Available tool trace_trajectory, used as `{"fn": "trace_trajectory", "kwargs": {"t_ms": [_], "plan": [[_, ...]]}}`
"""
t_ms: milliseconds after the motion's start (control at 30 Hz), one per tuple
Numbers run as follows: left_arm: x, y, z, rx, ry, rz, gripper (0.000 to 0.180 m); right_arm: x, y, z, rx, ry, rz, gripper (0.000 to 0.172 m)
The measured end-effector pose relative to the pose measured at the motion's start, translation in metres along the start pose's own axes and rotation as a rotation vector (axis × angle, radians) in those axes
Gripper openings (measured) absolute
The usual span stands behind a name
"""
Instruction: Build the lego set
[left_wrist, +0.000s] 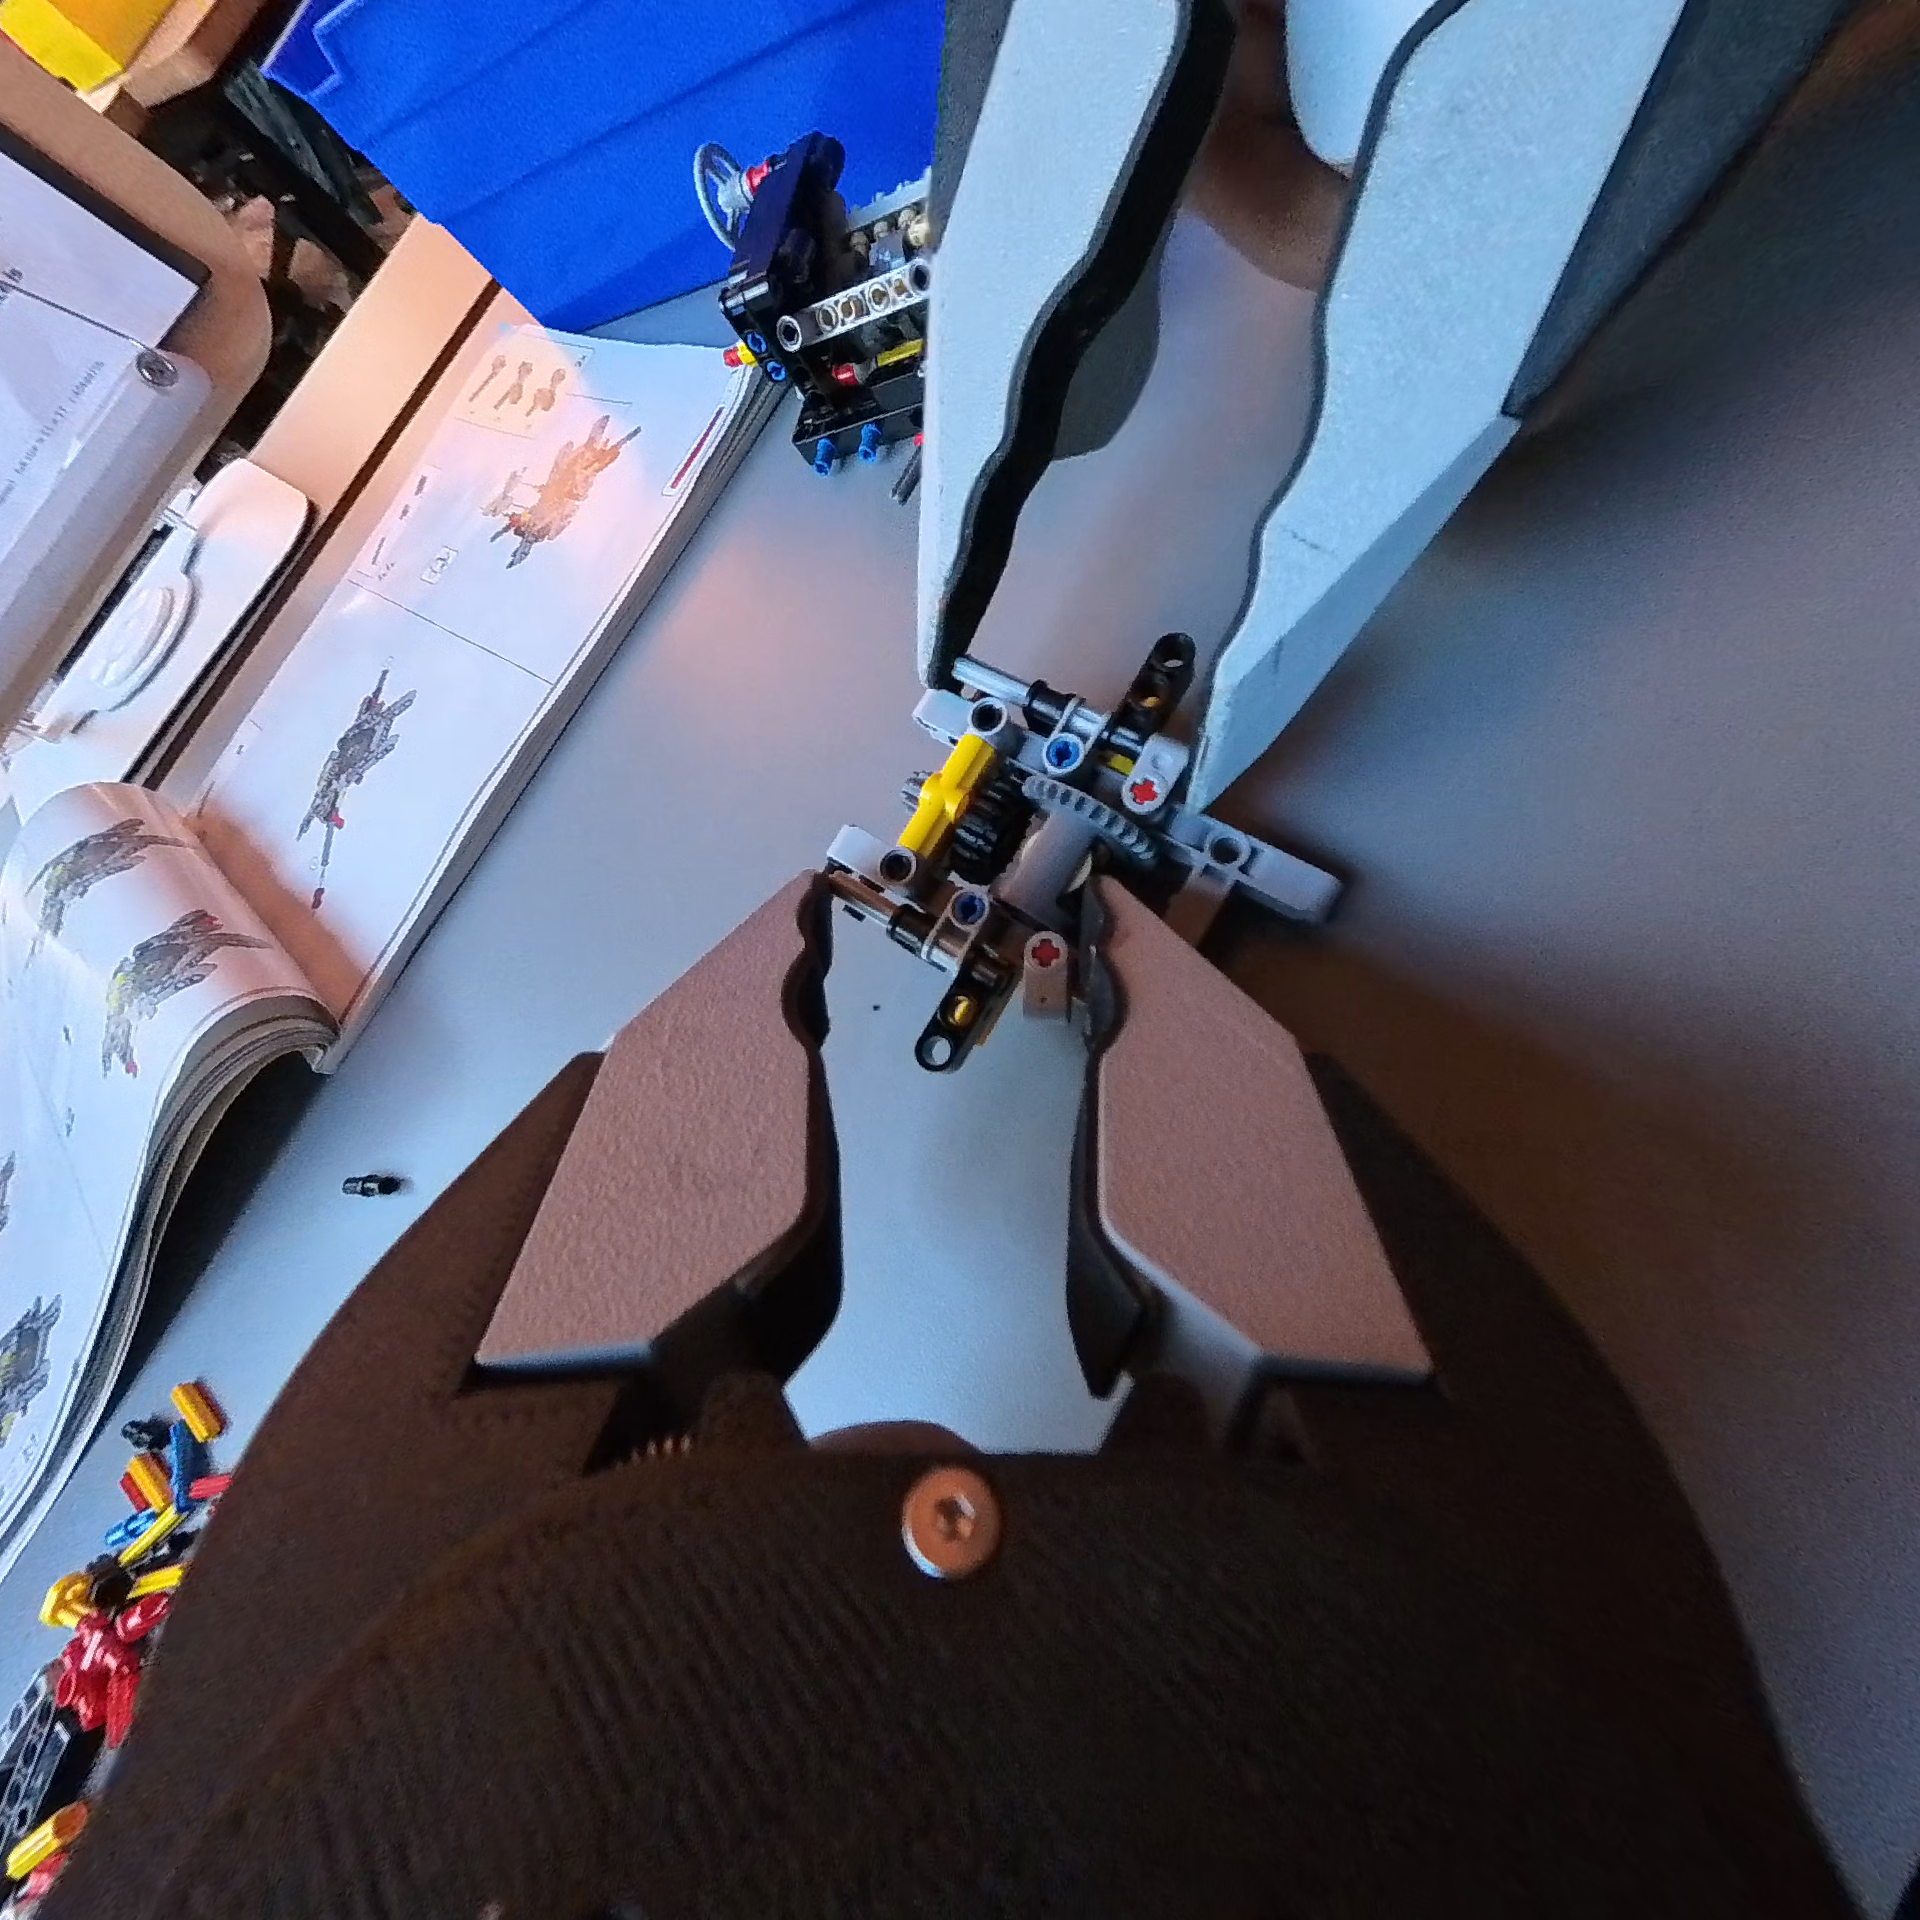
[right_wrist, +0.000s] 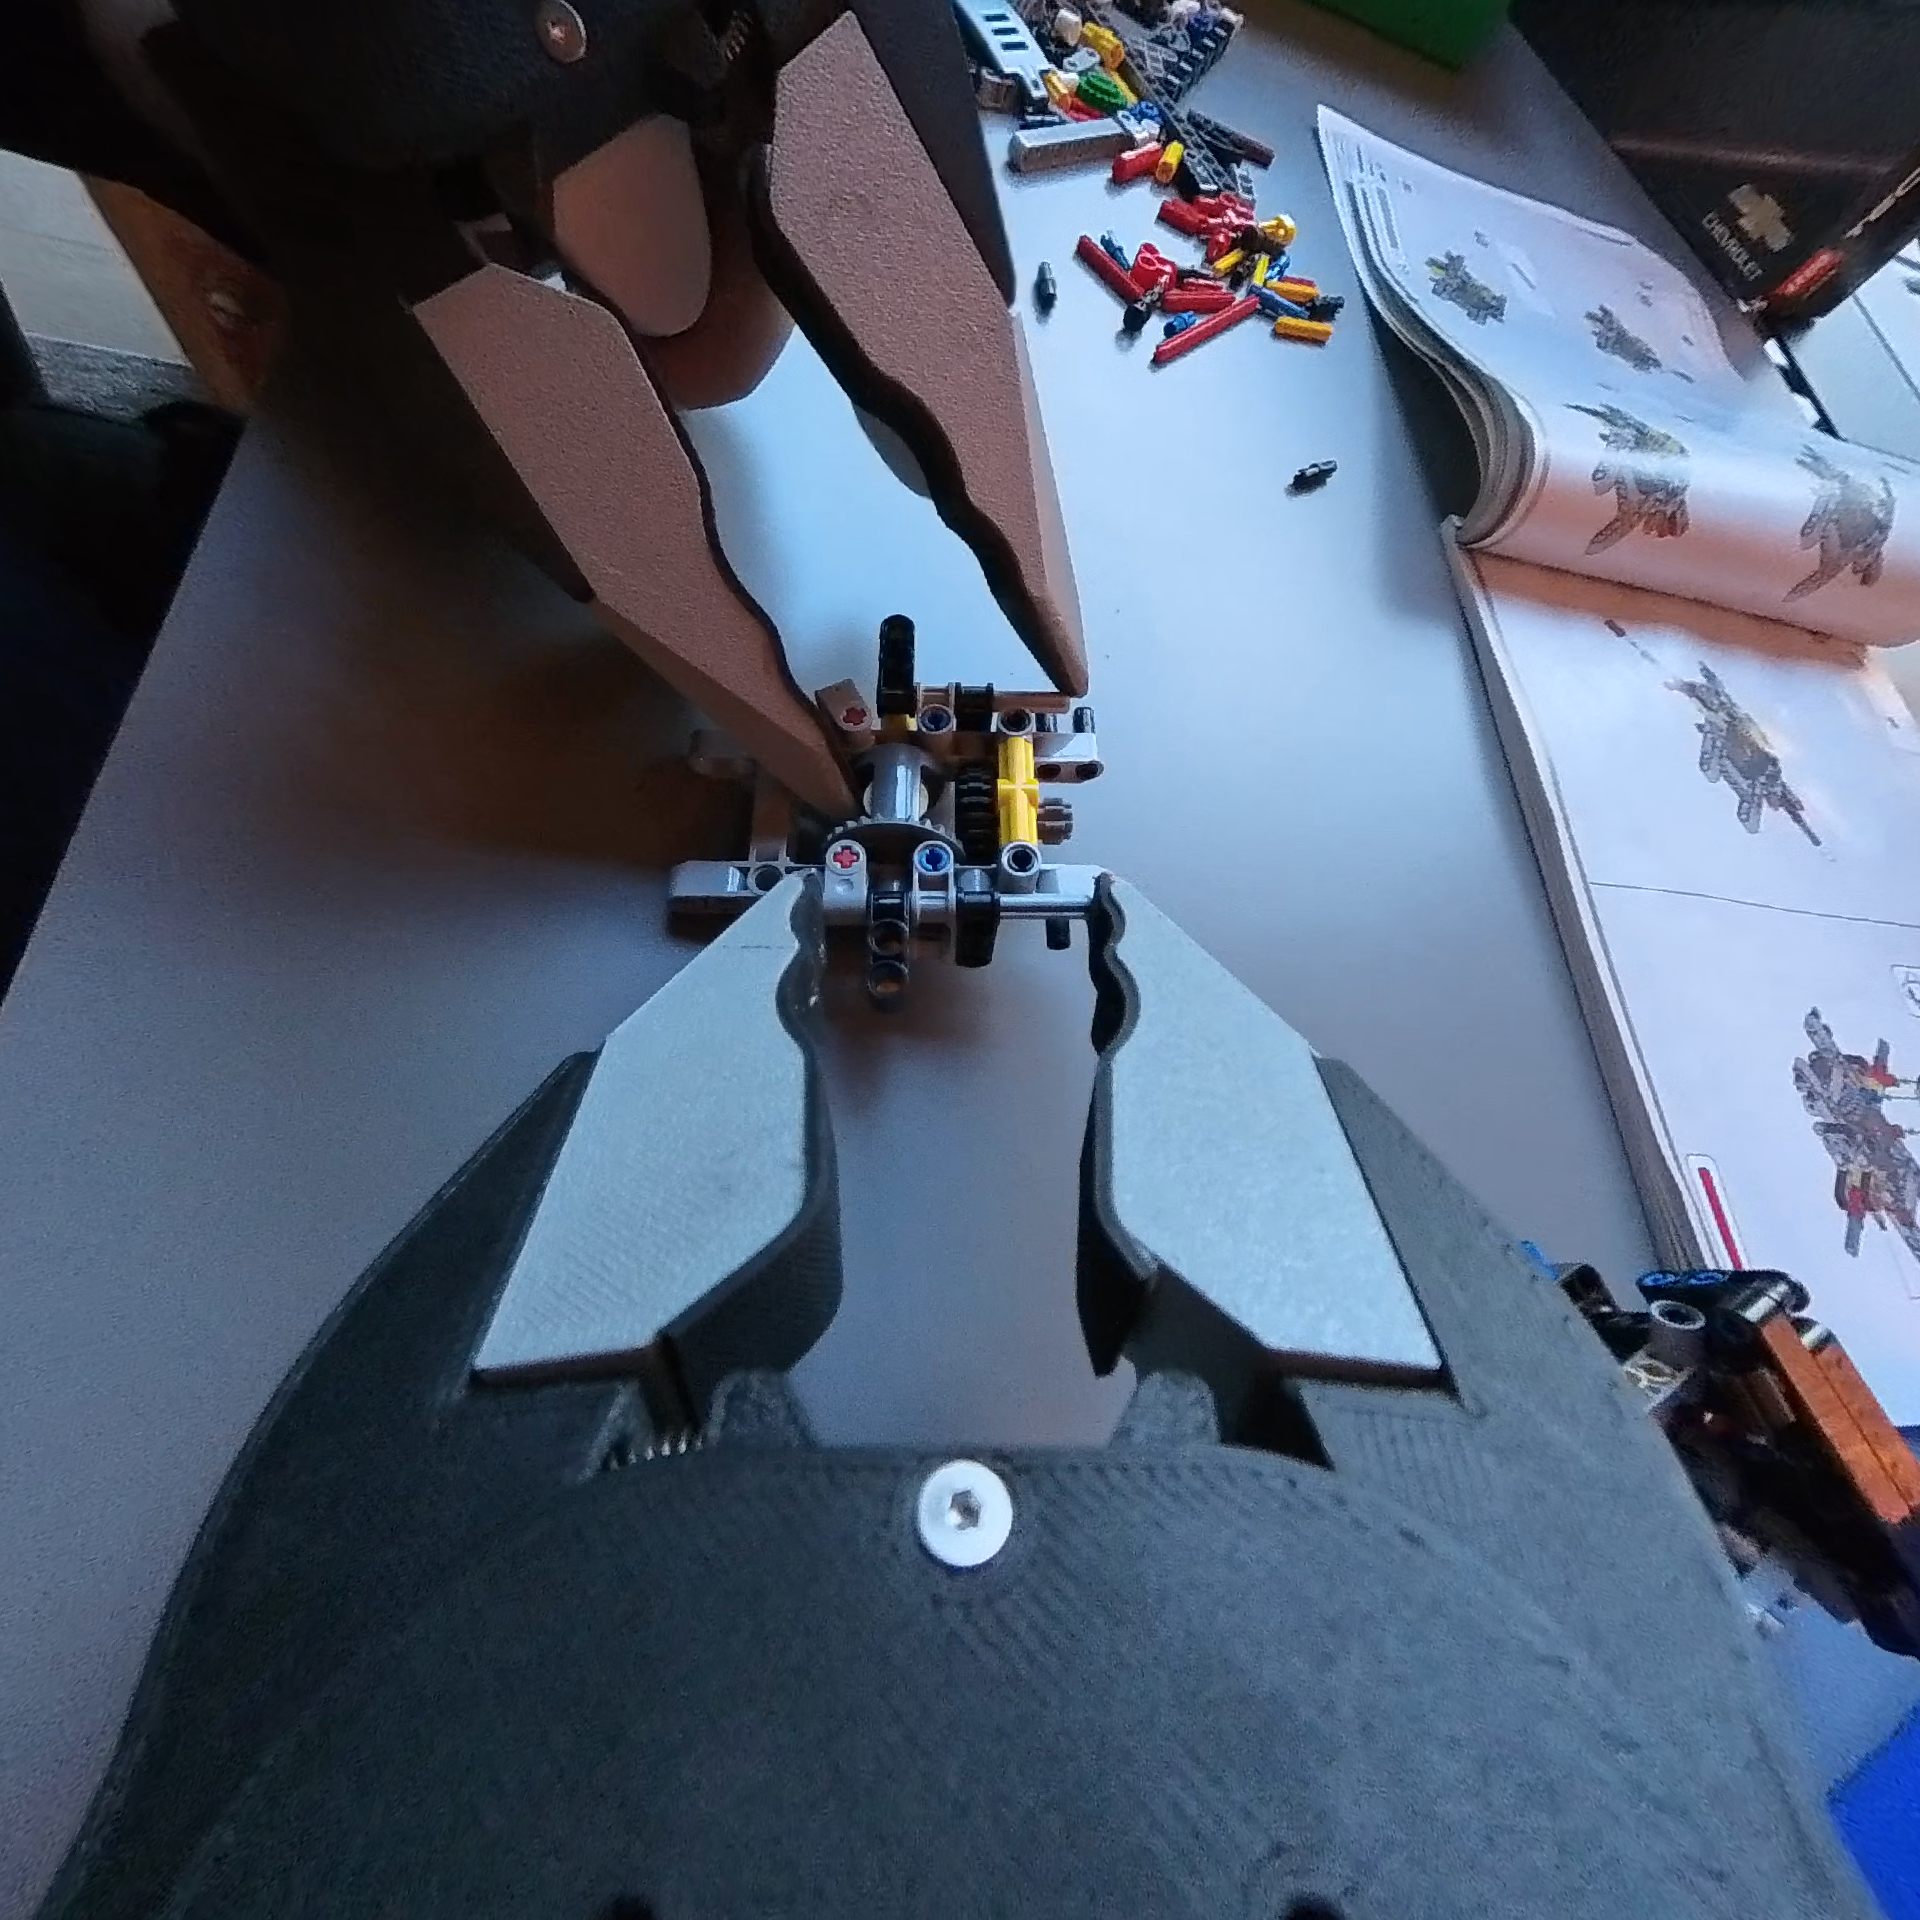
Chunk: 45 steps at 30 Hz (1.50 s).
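Centre frame, on the table (right_wrist: 1247, 727): the gear assembly (right_wrist: 914, 831) is clamped from both ends, left gripper (left_wrist: 961, 904) and right gripper (right_wrist: 951, 909) jaws part-open, each pinching it.

Grey-black-yellow gear assembly (left_wrist: 1049, 821); blue bin (left_wrist: 582, 135)

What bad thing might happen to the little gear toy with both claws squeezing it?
1. The gear assembly is gripped from opposite ends by the left claw and right claw; pulling apart might pop its pins loose.
2. The right claw's finger presses a thin grey axle, which may slide out.
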<state>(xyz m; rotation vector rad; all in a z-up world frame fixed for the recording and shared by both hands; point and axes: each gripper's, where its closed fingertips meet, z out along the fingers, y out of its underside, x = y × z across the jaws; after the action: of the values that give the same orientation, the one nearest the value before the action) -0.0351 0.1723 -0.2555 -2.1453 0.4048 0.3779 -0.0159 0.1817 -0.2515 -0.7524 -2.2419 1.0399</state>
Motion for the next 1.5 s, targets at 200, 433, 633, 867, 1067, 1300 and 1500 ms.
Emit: {"fn": "trace_trajectory", "kwargs": {"t_ms": [200, 433, 633, 867, 1067, 1300, 1500], "plan": [[-0.0005, 0.0004, 0.0001, -0.003, -0.003, -0.002, 0.046, 0.0009, -0.0002, 0.0014, -0.003, 0.012, -0.001, 0.049], [-0.0005, 0.0006, 0.0005, -0.004, 0.008, -0.015, 0.046, 0.001, -0.0001, 0.0018, -0.005, 0.007, 0.015, 0.049], [-0.001, 0.0011, 0.0009, -0.007, 0.016, -0.027, 0.046, 0.0019, 0.0, 0.0027, -0.017, 0.0, 0.04, 0.049], [-0.0015, 0.0013, 0.0011, -0.008, 0.01, -0.025, 0.045, 0.0023, 0.0, 0.0033, -0.017, -0.001, 0.067, 0.048], [-0.0016, 0.0011, 0.0013, -0.008, 0.009, -0.025, 0.045, 0.0034, -0.0011, 0.0045, -0.019, 0.029, 0.06, 0.049], [-0.0018, 0.0013, 0.0016, -0.009, 0.012, -0.03, 0.045, 0.0036, -0.0009, 0.0047, -0.024, 0.02, 0.083, 0.048], [-0.0011, 0.0015, 0.0015, -0.009, 0.021, -0.035, 0.045, 0.0025, -0.0006, 0.0048, -0.018, -0.004, 0.099, 0.048]]}}
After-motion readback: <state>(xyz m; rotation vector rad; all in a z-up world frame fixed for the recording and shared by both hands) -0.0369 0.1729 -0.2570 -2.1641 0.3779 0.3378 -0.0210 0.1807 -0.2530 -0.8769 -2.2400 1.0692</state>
